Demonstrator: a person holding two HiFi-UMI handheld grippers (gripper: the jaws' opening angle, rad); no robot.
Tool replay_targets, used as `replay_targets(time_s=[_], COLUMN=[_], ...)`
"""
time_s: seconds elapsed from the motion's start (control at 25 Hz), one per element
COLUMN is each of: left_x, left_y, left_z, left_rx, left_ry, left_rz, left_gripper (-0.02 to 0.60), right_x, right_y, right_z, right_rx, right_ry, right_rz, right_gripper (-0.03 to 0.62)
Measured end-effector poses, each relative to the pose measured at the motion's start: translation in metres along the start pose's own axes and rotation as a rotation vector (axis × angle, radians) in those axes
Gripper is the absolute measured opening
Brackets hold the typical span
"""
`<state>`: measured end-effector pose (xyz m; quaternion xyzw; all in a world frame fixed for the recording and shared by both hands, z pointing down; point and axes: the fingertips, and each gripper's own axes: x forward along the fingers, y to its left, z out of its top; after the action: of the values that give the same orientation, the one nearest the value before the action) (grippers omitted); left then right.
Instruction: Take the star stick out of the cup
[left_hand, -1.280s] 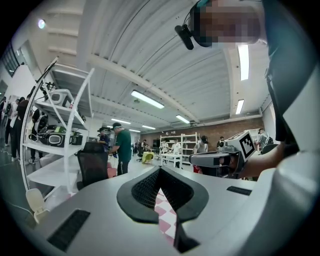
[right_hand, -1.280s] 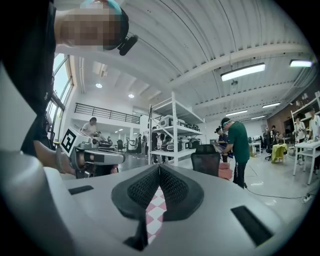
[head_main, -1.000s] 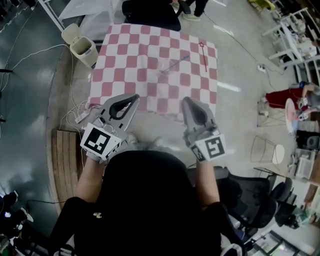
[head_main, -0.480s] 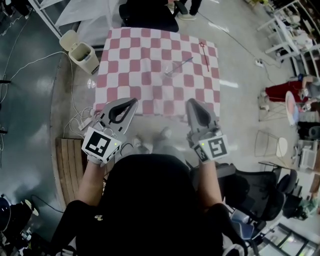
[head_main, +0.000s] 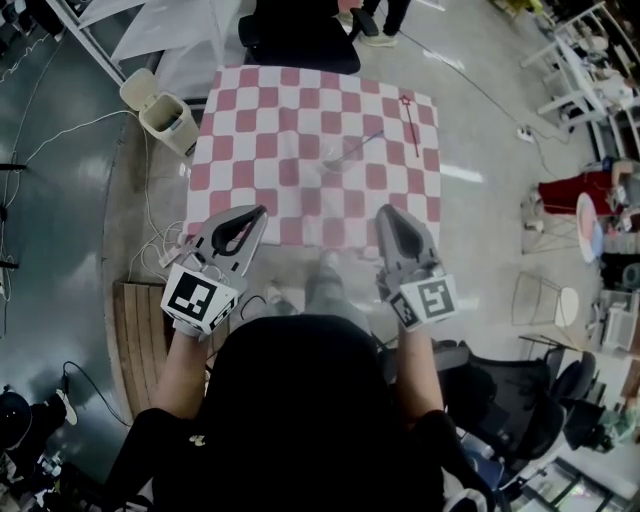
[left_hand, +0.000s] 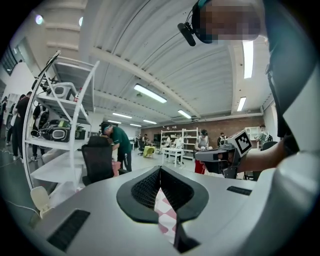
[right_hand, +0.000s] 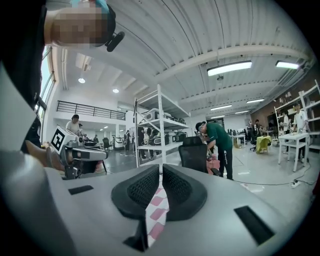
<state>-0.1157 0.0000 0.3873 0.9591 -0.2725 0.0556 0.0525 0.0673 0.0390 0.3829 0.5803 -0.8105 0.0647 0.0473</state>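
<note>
A table under a red-and-white checked cloth (head_main: 250, 150) stands ahead of me in the head view. On it sits a clear cup (head_main: 338, 156) with a thin bluish stick (head_main: 366, 140) leaning out to the right. A red stick with a star tip (head_main: 410, 122) lies flat on the cloth at the far right, outside the cup. My left gripper (head_main: 258, 211) (left_hand: 160, 169) and right gripper (head_main: 385, 212) (right_hand: 161, 167) hover just short of the table's near edge, well back from the cup. Both are shut and hold nothing.
A white bin (head_main: 160, 100) stands off the table's far-left corner and a black chair (head_main: 300, 35) at its far side. A wooden pallet (head_main: 130, 320) and cables (head_main: 160, 235) lie on the floor at my left. Wire stools (head_main: 535, 300) stand at the right.
Both grippers have drawn back from over the table's near edge to just short of it, and the table looks farther away. Their jaws have stayed shut.
</note>
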Motion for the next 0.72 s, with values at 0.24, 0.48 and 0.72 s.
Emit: replay_targets(time_s=[0.24, 0.48, 0.72], left_x=[0.043, 0.096, 0.133], left_y=[0.004, -0.001, -0.009], left_z=[0.0, 0.005, 0.004], left_rx=[-0.027, -0.011, -0.031], left_ry=[0.033, 0.07, 0.101], left_rz=[0.057, 0.094, 0.168], left_gripper=[0.039, 0.04, 0.04], right_x=[0.017, 0.039, 0.056], right_y=[-0.048, -0.101, -0.14], right_z=[-0.01, -0.022, -0.031], right_rx=[-0.011, -0.029, -0.03], right_ry=[0.037, 0.082, 0.099], right_rz=[0.027, 0.075, 0.163], right_gripper=[0.014, 0.014, 0.015])
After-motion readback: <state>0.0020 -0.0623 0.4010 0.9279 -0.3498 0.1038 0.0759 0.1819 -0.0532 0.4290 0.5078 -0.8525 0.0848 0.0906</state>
